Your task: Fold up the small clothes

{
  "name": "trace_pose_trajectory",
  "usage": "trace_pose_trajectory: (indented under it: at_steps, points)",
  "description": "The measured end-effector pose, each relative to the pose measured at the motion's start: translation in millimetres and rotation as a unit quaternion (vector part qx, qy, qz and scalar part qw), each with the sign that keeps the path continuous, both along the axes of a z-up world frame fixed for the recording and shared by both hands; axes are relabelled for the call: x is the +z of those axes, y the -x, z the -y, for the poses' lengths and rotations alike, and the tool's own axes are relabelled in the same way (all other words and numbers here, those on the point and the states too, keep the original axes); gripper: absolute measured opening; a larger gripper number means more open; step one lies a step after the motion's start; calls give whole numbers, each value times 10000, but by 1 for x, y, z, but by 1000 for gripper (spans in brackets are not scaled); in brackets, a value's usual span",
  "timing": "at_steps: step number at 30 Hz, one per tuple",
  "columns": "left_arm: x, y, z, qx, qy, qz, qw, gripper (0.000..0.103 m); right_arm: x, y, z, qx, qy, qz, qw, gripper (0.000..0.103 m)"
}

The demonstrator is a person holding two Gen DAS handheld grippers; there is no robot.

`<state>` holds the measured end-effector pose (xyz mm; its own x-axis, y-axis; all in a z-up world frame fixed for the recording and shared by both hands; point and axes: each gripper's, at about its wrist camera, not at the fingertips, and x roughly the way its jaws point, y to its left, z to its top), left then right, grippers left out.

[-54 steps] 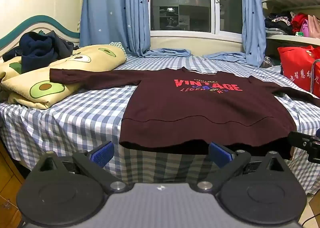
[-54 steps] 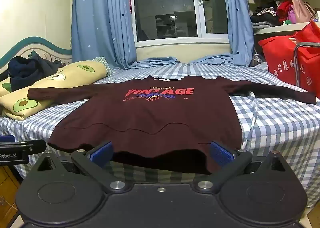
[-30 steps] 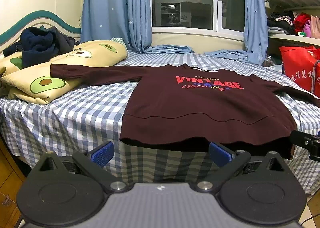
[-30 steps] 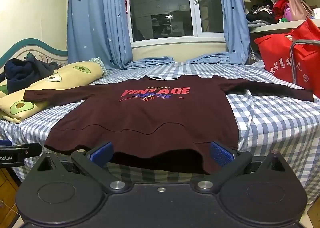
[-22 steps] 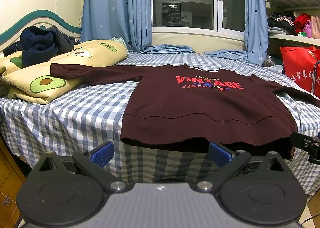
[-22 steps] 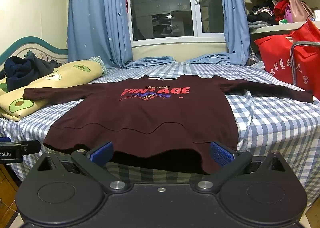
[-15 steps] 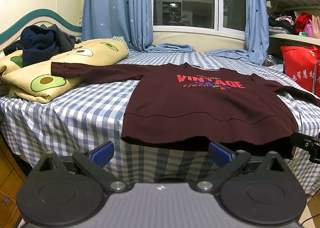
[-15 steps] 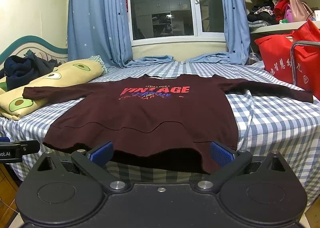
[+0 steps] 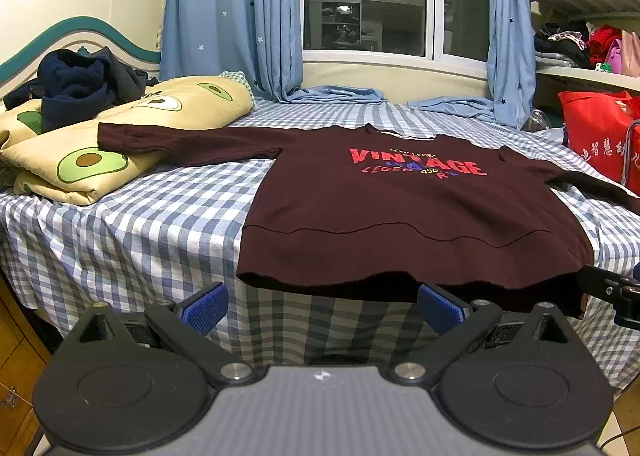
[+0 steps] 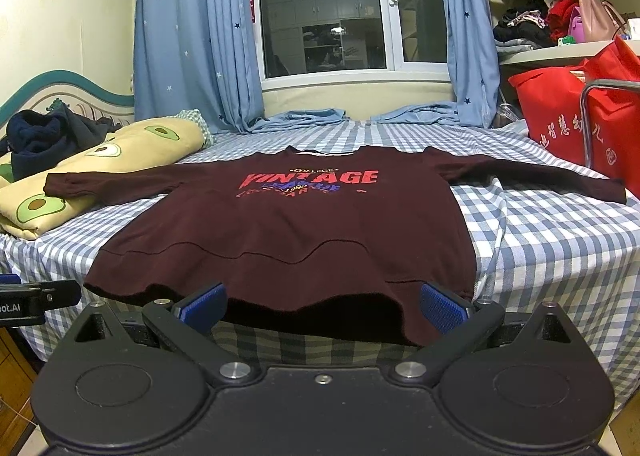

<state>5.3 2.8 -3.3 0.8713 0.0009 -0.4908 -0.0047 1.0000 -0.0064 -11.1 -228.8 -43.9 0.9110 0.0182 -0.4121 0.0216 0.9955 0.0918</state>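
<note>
A dark maroon long-sleeved sweatshirt (image 9: pixel 400 216) with red "VINTAGE" print lies flat, front up, on a blue-and-white checked bed (image 9: pixel 140 224). Its sleeves are spread out and its hem hangs over the near bed edge. It also shows in the right wrist view (image 10: pixel 304 232). My left gripper (image 9: pixel 320 306) is open and empty, just below the hem's left part. My right gripper (image 10: pixel 322 306) is open and empty, just in front of the hem's right part. Neither touches the cloth. The left sleeve's cuff rests on an avocado-print pillow (image 9: pixel 80 160).
Dark navy clothes (image 9: pixel 76 84) lie on the pillows by the headboard. A red bag (image 10: pixel 560 116) and a metal frame (image 10: pixel 588 116) stand at the bed's right side. Blue curtains (image 10: pixel 192 36) and a window are behind. Shelves with clothes (image 10: pixel 528 28) are at the right.
Both grippers have risen slightly and edged a little closer to the hem. The sweatshirt has not moved. Both stay open.
</note>
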Motion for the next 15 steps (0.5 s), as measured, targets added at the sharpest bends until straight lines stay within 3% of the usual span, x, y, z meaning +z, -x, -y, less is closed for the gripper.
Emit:
trace_pose_trajectory:
  at_steps: [15]
  points:
    - [-3,-2,0,11,12,-64,10000,102,-3,-3,0,5,7,-92,10000,103]
